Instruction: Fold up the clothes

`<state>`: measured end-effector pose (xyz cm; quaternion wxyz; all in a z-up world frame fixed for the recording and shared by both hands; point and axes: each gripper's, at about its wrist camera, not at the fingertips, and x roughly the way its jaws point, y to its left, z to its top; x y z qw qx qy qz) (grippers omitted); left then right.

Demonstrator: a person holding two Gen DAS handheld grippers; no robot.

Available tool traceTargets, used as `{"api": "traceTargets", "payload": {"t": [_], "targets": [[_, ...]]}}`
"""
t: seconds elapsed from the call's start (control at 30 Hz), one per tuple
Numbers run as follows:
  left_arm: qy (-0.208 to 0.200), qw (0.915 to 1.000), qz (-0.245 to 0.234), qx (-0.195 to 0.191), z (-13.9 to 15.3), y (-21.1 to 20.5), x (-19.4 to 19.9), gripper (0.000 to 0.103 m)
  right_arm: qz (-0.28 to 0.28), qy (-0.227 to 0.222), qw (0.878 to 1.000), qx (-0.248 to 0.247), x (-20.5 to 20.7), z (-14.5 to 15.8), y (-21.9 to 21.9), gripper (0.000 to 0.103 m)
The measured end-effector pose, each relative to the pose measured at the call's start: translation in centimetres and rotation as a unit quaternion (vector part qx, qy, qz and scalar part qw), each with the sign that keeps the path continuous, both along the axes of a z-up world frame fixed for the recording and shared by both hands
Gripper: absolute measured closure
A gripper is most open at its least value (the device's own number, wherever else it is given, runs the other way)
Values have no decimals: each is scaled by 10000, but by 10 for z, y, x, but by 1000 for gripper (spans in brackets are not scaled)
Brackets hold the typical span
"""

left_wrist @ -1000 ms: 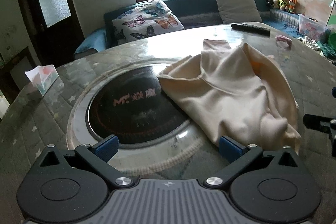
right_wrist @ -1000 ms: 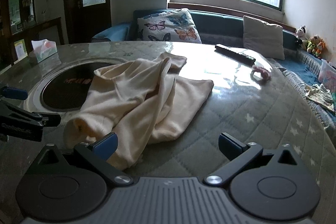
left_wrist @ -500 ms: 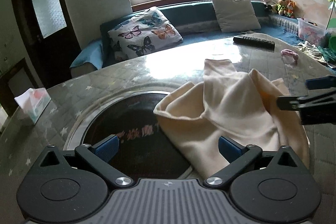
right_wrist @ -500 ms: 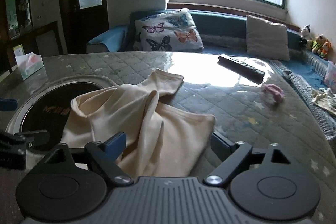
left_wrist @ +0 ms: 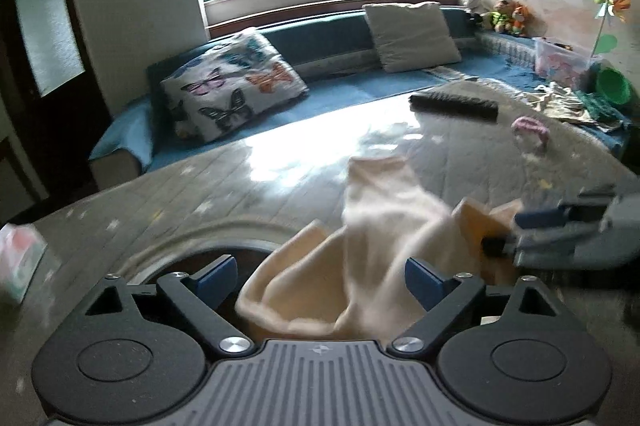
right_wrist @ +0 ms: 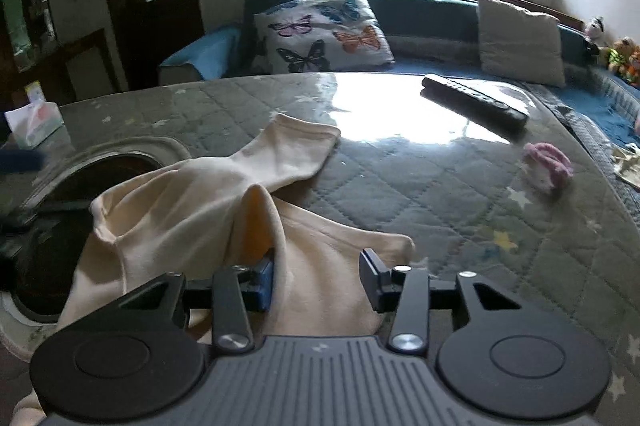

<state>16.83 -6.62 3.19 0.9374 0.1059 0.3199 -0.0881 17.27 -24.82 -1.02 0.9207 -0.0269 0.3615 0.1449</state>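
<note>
A cream garment [left_wrist: 372, 246] lies crumpled on the quilted table, partly over a round dark recess. My left gripper [left_wrist: 320, 278] straddles the garment's near-left bunch; its jaws are wide and closing, with cloth between them but the pads [left_wrist: 216, 274] clear of it. My right gripper [right_wrist: 318, 280] is at the garment's [right_wrist: 200, 210] near edge, jaws half-way in and closing. A raised fold leans against its left pad [right_wrist: 264, 282], and the right pad is off the cloth. In the left wrist view the right gripper [left_wrist: 520, 230] reaches into the cloth from the right.
A black remote [right_wrist: 476, 100] and a pink hair tie [right_wrist: 548, 162] lie on the far right of the table [right_wrist: 440, 194]. A tissue box [right_wrist: 34, 122] stands at the left edge. The dark round recess [right_wrist: 52, 226] is on the left. A sofa with cushions runs behind.
Both grippers have moved forward onto the garment, which now sits between their fingers. The right jaws have narrowed a lot, the left only slightly. A fold has risen by the right gripper.
</note>
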Motion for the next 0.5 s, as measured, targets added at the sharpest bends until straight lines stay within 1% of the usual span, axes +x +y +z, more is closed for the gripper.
{"api": "traceTargets", "payload": {"t": [0.1,0.2,0.33,0.37,0.43,0.5], "targets": [[62,9999,-153,-51,2,-14,26,15,170,-61,9998,-24,3,1,2,60],[163,9993,-308,-103,0,-28,50,15,289,-99,9995,4,5,3,2,61],[406,9978,-496,-170,-6,-46,79,15,449,-119,9989,36,8,3,0,73],[468,9973,-543,-186,-8,-51,86,15,484,-116,9988,45,8,3,0,78],[628,9955,-673,-206,-12,-59,96,15,542,-131,9984,52,7,3,1,83],[792,9934,-806,-170,-17,-68,105,15,595,-164,9981,34,4,3,2,86]]}}
